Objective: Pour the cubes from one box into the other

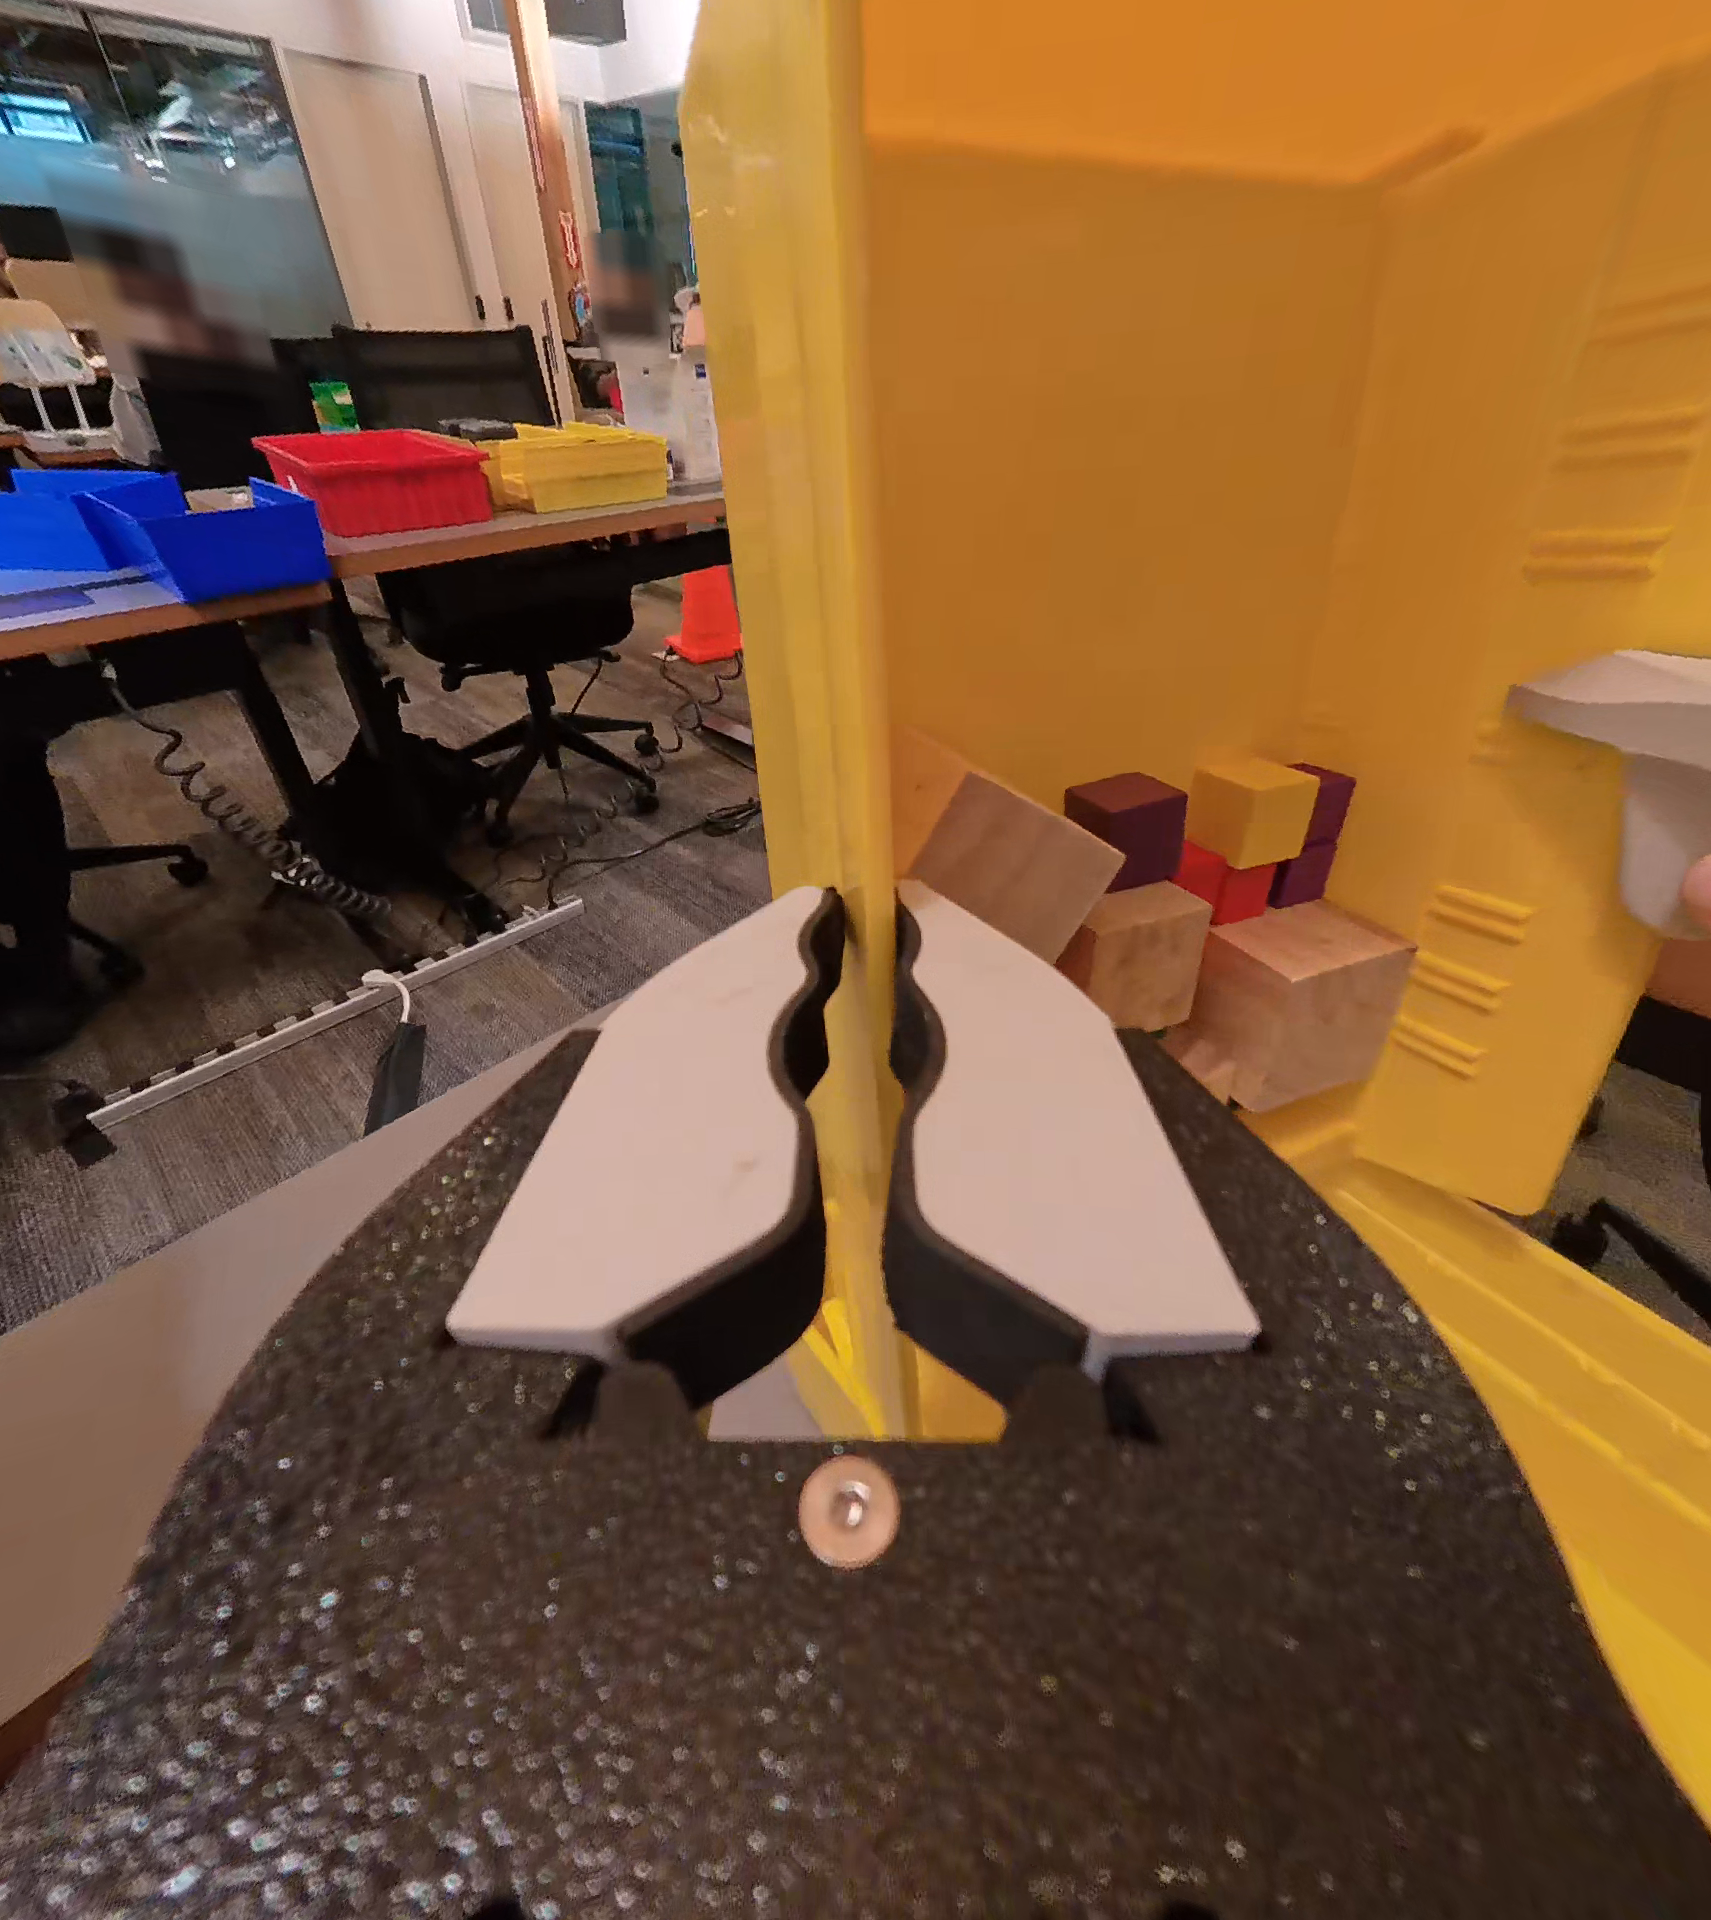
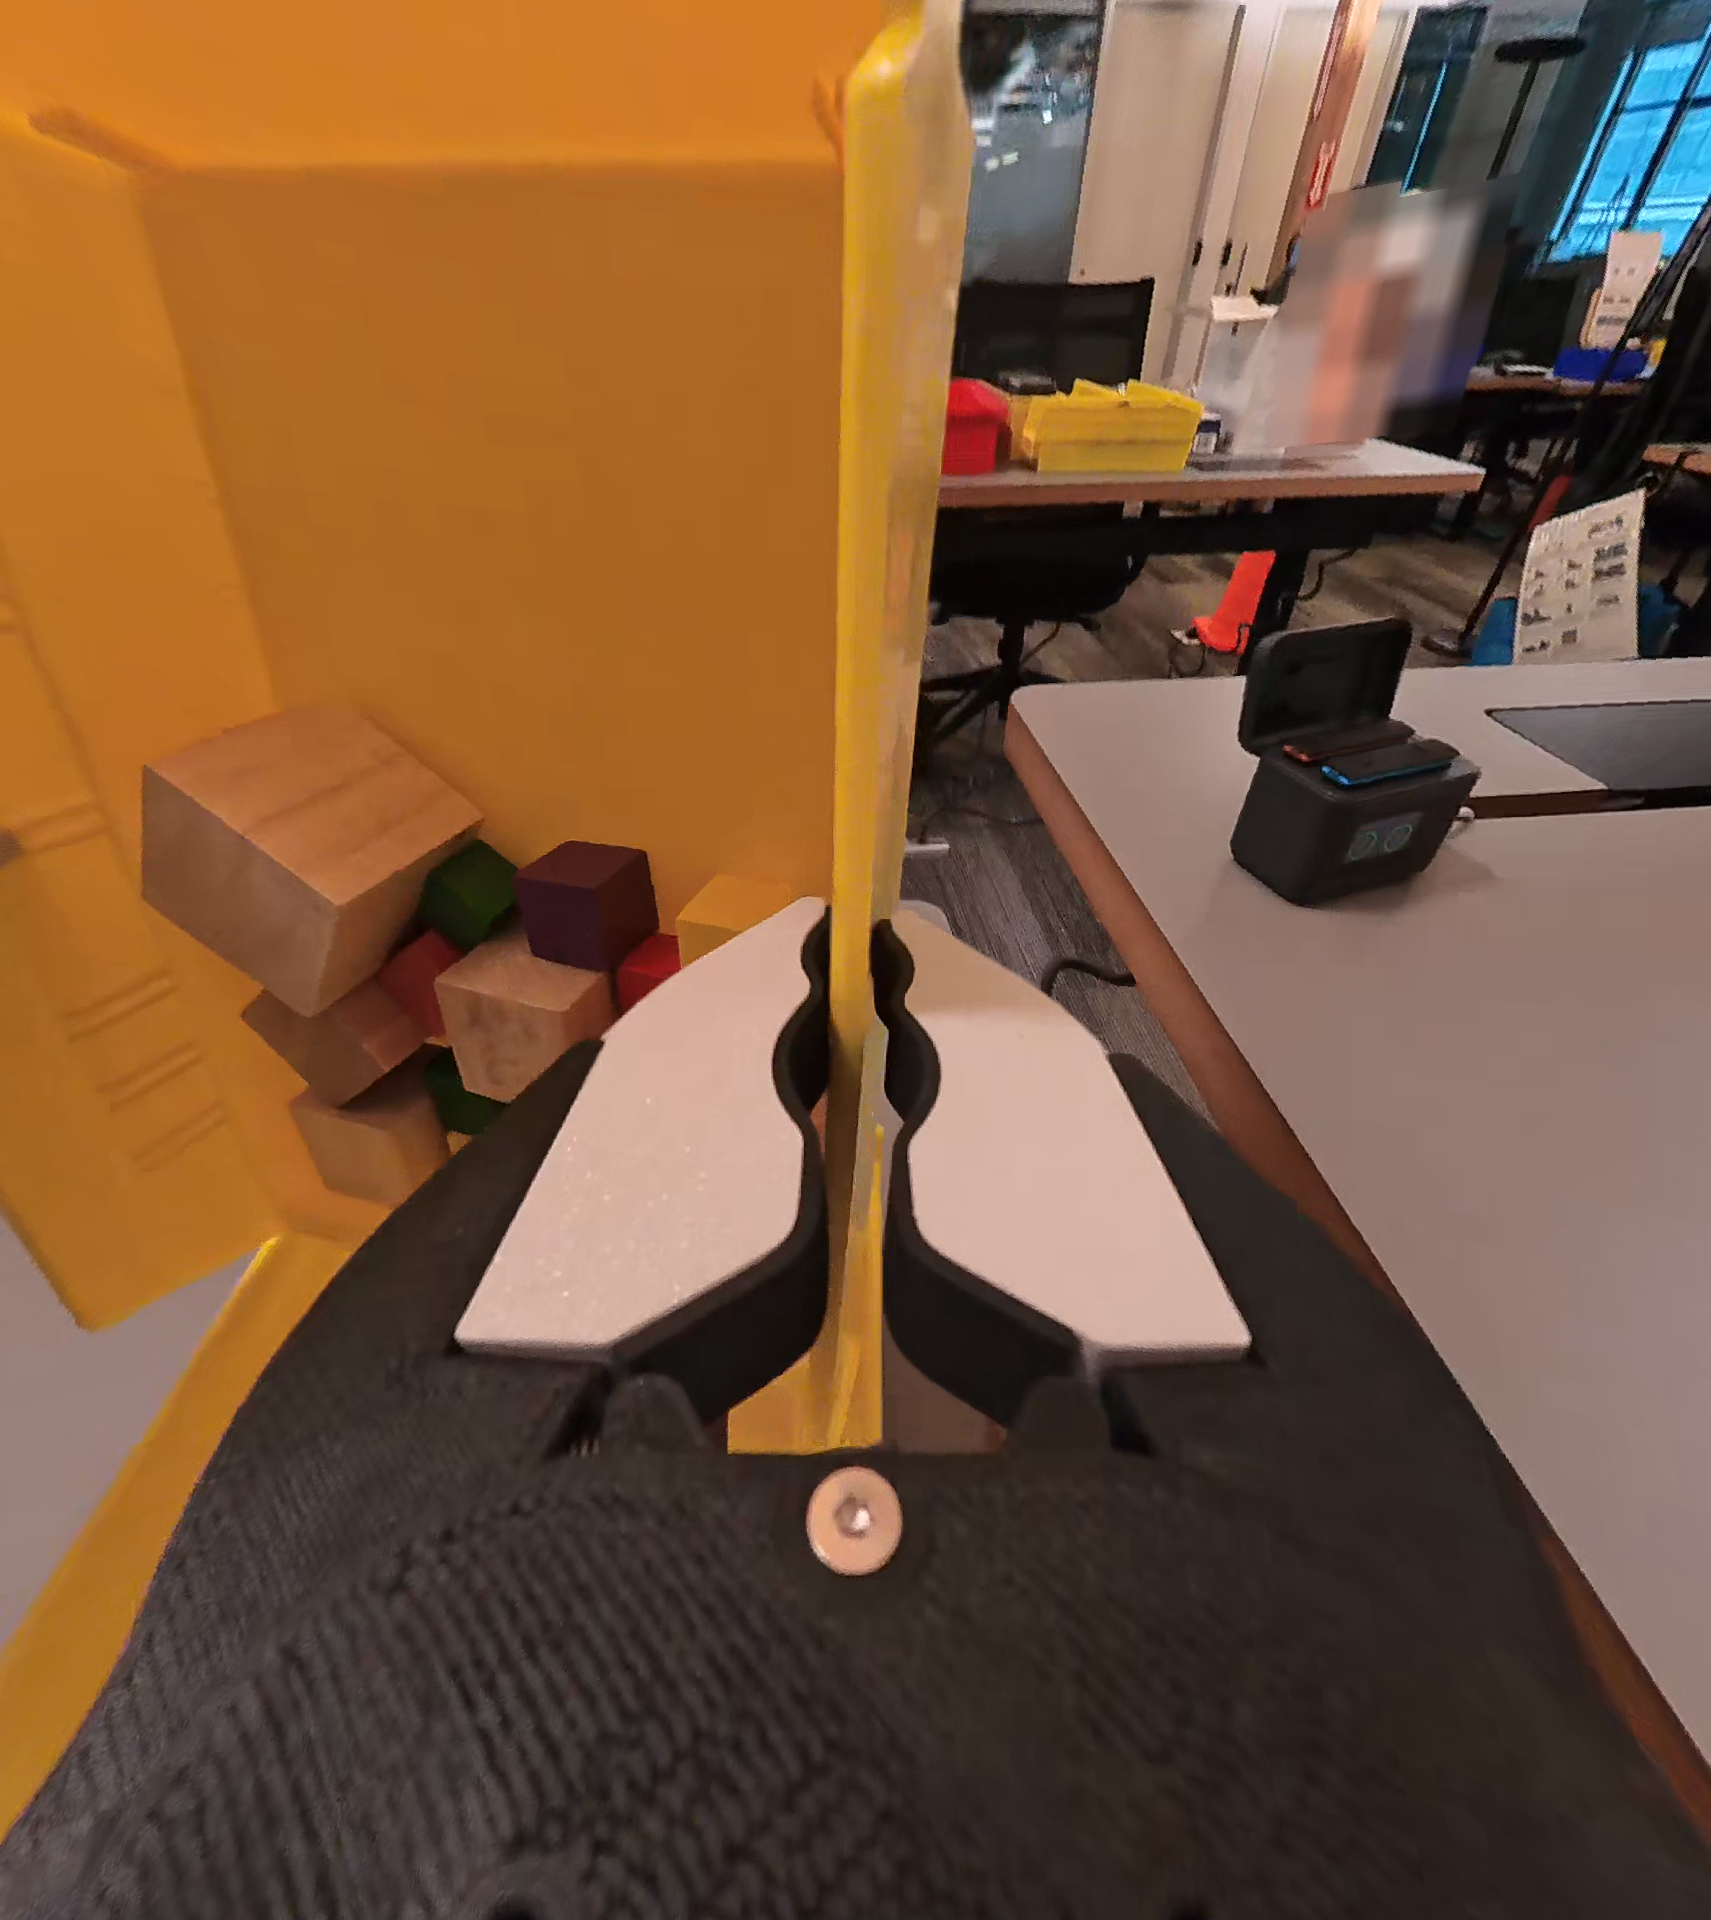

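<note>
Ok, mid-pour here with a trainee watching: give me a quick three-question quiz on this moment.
1. True or false: the left gripper is open and clear of the yellow box.
2. What is the right gripper clamped on? A) a wooden cube B) a side wall of the yellow box C) the table edge
3. Where do the cubes sit in the tilted box?

Key
1. False: it is shut on one box wall.
2. B.
3. Piled in the box's lowest corner, wooden cubes mixed with small coloured ones; none are seen leaving the box.
</note>
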{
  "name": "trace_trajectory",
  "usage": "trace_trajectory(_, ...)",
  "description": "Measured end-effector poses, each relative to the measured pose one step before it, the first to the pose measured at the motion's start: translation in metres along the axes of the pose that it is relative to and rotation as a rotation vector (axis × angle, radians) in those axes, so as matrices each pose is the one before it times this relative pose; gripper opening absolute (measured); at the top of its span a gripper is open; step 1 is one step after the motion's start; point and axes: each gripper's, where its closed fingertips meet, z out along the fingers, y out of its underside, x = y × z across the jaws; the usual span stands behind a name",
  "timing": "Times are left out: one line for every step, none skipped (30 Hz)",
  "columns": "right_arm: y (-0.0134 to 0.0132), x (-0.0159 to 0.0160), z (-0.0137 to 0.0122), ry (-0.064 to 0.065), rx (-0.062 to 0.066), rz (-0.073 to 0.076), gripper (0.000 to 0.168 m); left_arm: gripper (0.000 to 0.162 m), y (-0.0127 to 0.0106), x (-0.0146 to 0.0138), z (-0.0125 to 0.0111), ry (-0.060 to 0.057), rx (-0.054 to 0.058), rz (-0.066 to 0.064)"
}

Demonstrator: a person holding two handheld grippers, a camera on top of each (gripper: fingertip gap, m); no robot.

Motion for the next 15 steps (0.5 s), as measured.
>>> trace_trajectory(-0.00269,-0.00058,-0.00033,-0.0103,0.0222,0.0176,0.007,0.006,-0.00128,-0.00036,-0.00044,-0.0005,0.0121,-0.008)
trace_trajectory(-0.00319,-0.00021,-0.00095,-0.0078,0.0276,0.0229,0.007,0.006,-0.00152,-0.00004,-0.00021,-0.0024,0.0123,-0.0008)
trace_trajectory(-0.00339,0.00055,-0.0011,-0.0016,0.0246,0.0157,0.008,0.006,-0.00187,0.00119,-0.00014,0.0019,0.0143,0.007)
trace_trajectory(-0.00325,0.00139,-0.00133,0.0022,0.0214,0.0103,0.008,0.006,-0.00183,0.00161,0.00002,0.0038,0.0145,0.0101)
trace_trajectory(-0.00301,0.0009,-0.0013,0.0004,0.0185,0.0041,0.008,0.006,-0.00205,0.00169,-0.00021,0.0022,0.0152,0.008)
trace_trajectory(-0.00228,0.00016,-0.00087,-0.0044,0.0118,0.0019,0.008,0.006,-0.00186,0.0011,0.00001,-0.0054,0.0135,0.0075)
trace_trajectory(-0.00127,0.00025,-0.00079,-0.0039,0.0101,0.0006,0.008,0.006,-0.00171,0.00054,0.00013,-0.0079,0.0122,0.0004)
trace_trajectory(-0.00035,0.00053,-0.00095,-0.0027,0.0104,0.0035,0.008,0.006,-0.00172,0.00071,0.00001,-0.0026,0.0138,-0.0092)
trace_trajectory(0.00009,0.00063,-0.00119,-0.0044,0.013,0.0132,0.008,0.006,-0.0018,0.00121,0.0,0.0002,0.0166,-0.0094)
trace_trajectory(0.00037,0.00096,-0.00162,-0.0019,0.0143,0.011,0.008,0.006,-0.00139,0.00112,-0.0004,-0.0009,0.0156,0.0016)
trace_trajectory(0.00055,0.00115,-0.0017,0.0033,0.0143,-0.0009,0.008,0.006,-0.00089,0.00169,-0.00053,-0.0004,0.0124,0.0099)
trace_trajectory(0.00069,0.00112,-0.00127,0.0034,0.013,0.0036,0.008,0.006,-0.00023,0.00194,-0.0004,0.0008,0.0073,0.008)
trace_trajectory(0.00099,0.00047,-0.00082,-0.0066,0.0107,0.0214,0.009,0.006,0.00023,0.00149,-0.00049,-0.0019,0.0051,0.0065)
trace_trajectory(0.00097,-0.00004,-0.00103,-0.012,0.0108,0.0302,0.01,0.006,0.00014,0.00084,-0.00083,-0.0033,0.0107,0.0058)
trace_trajectory(0.00103,-0.00054,-0.00117,-0.0105,0.0104,0.0195,0.01,0.006,0.00028,0.00059,-0.00125,0.0004,0.0109,0.0026)
